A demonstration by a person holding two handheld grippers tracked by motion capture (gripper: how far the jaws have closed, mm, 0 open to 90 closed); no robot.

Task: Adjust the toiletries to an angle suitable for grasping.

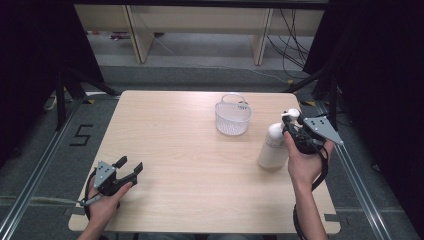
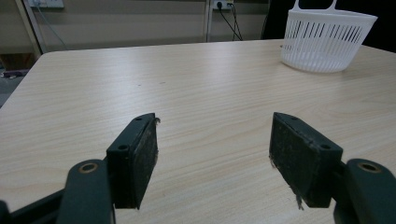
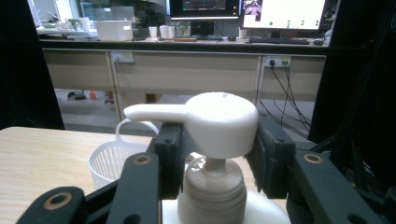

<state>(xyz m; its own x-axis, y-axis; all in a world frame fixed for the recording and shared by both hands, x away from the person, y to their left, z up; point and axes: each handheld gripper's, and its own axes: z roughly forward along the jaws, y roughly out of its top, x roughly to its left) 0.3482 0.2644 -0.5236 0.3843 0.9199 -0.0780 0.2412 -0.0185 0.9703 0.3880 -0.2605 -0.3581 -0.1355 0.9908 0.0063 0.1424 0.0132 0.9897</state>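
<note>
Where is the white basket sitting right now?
In the high view the white basket stands upright on the table's far half, right of centre, left of the pump bottle.

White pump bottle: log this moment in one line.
right claw astride white plastic pump bottle neck | left claw open, idle | white slotted plastic basket apart

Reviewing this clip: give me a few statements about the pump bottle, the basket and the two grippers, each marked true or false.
1. The right gripper has its jaws on either side of the white pump bottle's head. True.
2. The bottle lies on its side. False: it stands upright on the table.
3. The left gripper holds the white basket. False: its jaws are open with nothing between them, and the basket sits farther off.
4. The basket is empty. True.
5. The pump bottle is inside the basket. False: it stands beside it on the table.
</note>
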